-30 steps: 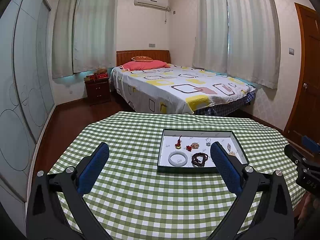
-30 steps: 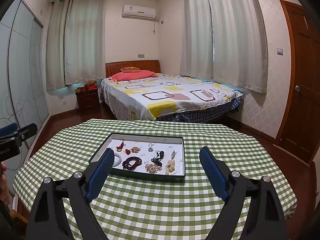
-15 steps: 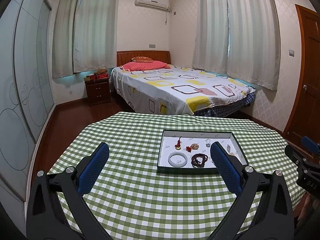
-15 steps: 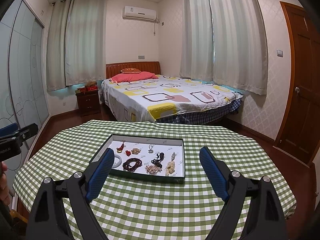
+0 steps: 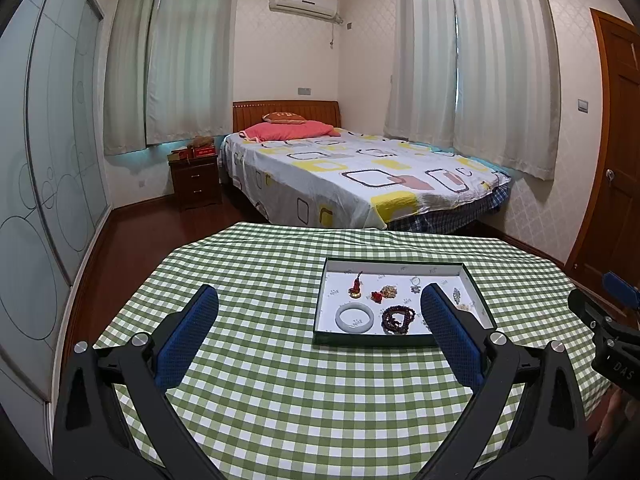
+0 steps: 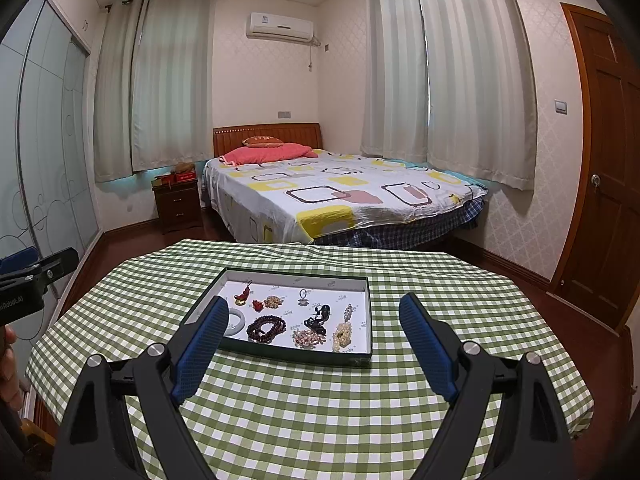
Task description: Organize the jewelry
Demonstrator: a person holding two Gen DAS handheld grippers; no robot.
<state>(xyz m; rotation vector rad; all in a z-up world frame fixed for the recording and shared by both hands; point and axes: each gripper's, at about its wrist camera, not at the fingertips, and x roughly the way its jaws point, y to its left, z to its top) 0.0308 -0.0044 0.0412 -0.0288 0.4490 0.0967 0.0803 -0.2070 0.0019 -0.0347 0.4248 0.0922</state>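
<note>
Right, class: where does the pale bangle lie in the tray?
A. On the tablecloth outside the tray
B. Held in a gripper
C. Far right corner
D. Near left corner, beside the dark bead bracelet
D: the pale bangle lies in the tray's near left corner, with the dark bead bracelet just to its right.

Tray [image 6: 362, 312] on table [image 6: 360, 420]; bangle [image 6: 237, 322] left of beads [image 6: 266, 329]; bed [image 6: 340, 192] behind.

In the left wrist view, the blue-padded right finger [image 5: 448, 336] of the near gripper covers the lower right part of the shallow dark-green tray with a white floor [image 5: 400, 265], hiding the pieces there. In the right wrist view, a blue-padded left finger [image 6: 202, 338] overlaps the pale jade-like bangle [image 6: 237, 321]. The small silver-toned pendant [image 6: 304, 297] at frame centre is too small to identify.
</note>
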